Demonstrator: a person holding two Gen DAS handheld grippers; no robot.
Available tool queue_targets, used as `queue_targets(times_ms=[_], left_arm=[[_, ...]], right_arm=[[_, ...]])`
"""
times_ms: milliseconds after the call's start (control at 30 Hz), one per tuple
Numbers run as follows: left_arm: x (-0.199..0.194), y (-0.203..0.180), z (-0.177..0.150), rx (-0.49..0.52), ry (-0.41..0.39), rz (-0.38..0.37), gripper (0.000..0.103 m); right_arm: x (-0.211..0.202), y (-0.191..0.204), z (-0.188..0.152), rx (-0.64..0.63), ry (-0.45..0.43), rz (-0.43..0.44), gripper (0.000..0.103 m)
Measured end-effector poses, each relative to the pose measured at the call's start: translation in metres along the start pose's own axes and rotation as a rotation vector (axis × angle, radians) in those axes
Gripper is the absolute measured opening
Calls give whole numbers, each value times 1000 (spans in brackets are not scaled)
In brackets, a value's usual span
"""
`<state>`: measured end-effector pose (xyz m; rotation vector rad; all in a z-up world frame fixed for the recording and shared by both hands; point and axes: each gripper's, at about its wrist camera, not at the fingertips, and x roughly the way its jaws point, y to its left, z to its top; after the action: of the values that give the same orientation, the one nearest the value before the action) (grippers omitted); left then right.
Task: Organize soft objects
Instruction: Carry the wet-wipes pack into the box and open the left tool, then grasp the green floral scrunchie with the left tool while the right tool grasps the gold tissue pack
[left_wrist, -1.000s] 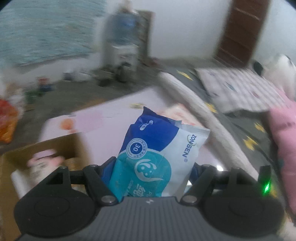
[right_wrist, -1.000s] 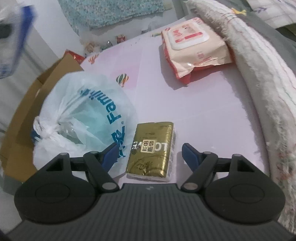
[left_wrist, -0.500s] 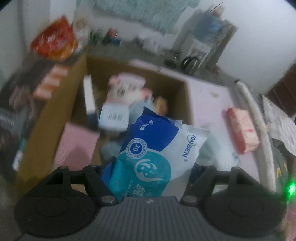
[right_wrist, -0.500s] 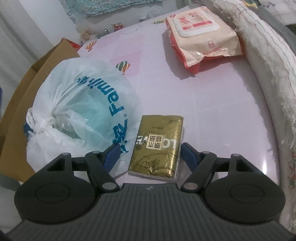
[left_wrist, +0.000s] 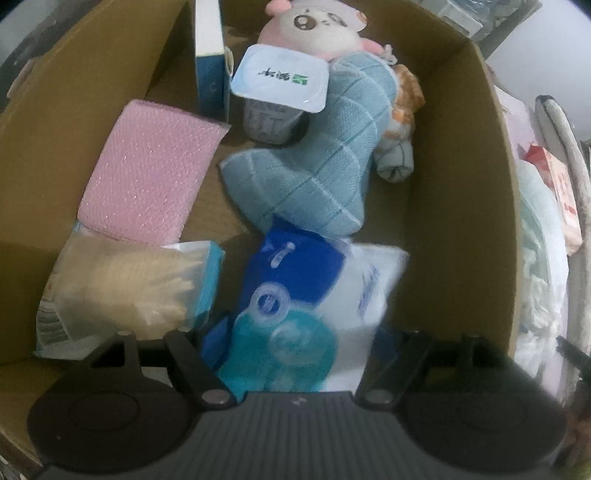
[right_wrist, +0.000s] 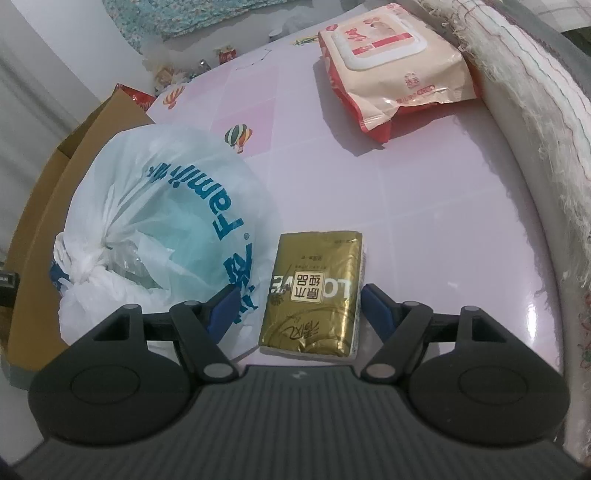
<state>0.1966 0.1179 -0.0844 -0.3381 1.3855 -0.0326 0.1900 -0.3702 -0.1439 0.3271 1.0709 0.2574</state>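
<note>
Inside the cardboard box (left_wrist: 461, 155), your left gripper (left_wrist: 295, 339) has just been opening around the blue wipes pack (left_wrist: 306, 295), which slips blurred from between its jaws beside the teal cloth (left_wrist: 325, 162) and pink sponge (left_wrist: 147, 170); let it drop flat before you lift clear. Your right gripper (right_wrist: 299, 306) hangs spread and unclamped around the gold tissue pack (right_wrist: 314, 291) on the pink surface (right_wrist: 424, 206) next to the white plastic bag (right_wrist: 159, 229); centre it, then squeeze gently
</note>
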Motion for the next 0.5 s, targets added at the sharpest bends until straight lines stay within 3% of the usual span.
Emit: queue_targets(times_ms=[267,500], left_arm=[[-32,3,-4,-8,-72,-59,84],[-72,1,-9,-38,-257,-151,84]], right_arm=[[0,3,1,-7,4,-12,73],[1,18,7,-68,-8,-58,73]])
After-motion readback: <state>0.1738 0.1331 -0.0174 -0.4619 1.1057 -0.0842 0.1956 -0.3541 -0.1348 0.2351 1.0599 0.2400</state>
